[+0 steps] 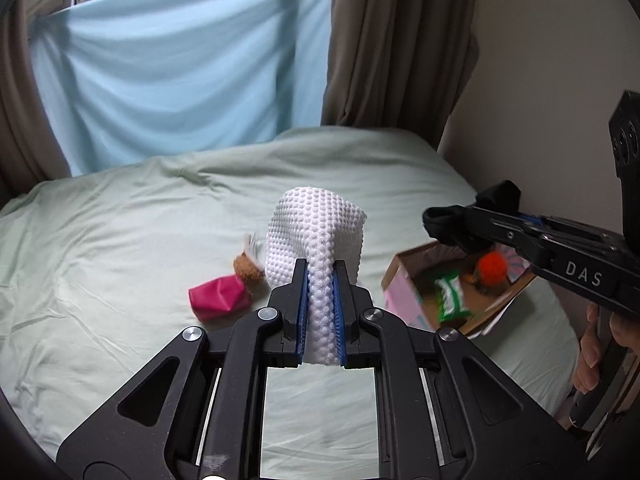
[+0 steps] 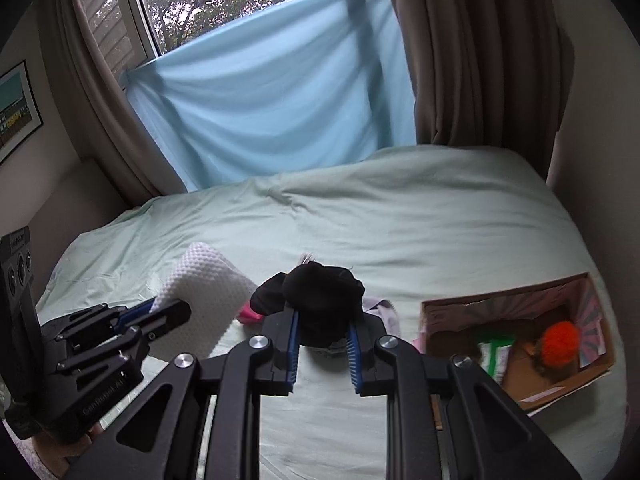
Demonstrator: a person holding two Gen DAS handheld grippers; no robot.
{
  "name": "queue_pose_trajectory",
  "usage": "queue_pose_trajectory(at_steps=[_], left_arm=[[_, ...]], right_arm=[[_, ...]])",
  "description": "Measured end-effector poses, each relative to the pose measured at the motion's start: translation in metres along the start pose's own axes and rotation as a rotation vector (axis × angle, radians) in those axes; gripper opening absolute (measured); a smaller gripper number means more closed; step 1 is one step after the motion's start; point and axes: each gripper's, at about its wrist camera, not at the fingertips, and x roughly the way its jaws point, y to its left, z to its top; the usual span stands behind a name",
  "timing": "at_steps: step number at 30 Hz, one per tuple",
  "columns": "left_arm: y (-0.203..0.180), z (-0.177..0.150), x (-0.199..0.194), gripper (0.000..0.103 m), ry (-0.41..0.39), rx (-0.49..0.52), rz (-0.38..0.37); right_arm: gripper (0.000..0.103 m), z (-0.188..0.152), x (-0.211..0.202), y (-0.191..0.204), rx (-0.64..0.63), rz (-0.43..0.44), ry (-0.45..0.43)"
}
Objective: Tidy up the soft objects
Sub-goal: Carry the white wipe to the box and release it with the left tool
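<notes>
My left gripper (image 1: 321,268) is shut on a white waffle-weave cloth (image 1: 316,232), which hangs folded above the bed; the same cloth (image 2: 200,280) shows at the left of the right wrist view. My right gripper (image 2: 322,316) is shut on a black soft bundle (image 2: 320,292); in the left wrist view that black bundle (image 1: 452,224) sits at the tips of the right gripper (image 1: 448,224), above the box. An open cardboard box (image 2: 576,384) lies on the bed at the right, holding an orange pompom (image 2: 560,340) and a green-and-white item (image 2: 496,352).
A pink pouch (image 1: 218,296) and a brown plush toy (image 1: 248,268) lie on the pale green bedsheet (image 1: 120,240). A blue sheet (image 1: 180,80) hangs over the window between brown curtains (image 1: 400,40). A hand (image 1: 592,352) holds the right gripper's handle. A wall runs along the bed's right side.
</notes>
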Motion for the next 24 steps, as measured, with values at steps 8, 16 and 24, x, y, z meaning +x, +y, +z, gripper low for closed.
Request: queue_pose_trajectory(at_steps=[8, 16, 24], left_arm=[[-0.076, 0.03, -0.009, 0.01, -0.009, -0.054, -0.003], [-0.163, 0.033, 0.027, 0.01, 0.042, -0.081, -0.029], [-0.219, 0.026, 0.098, 0.01, 0.18, -0.121, -0.04]], right_arm=[[0.018, 0.022, -0.056, -0.059, -0.022, -0.057, 0.004], [0.018, 0.024, -0.073, -0.13, -0.047, -0.107, 0.048], [0.018, 0.016, -0.054, -0.197, -0.028, -0.144, 0.128]])
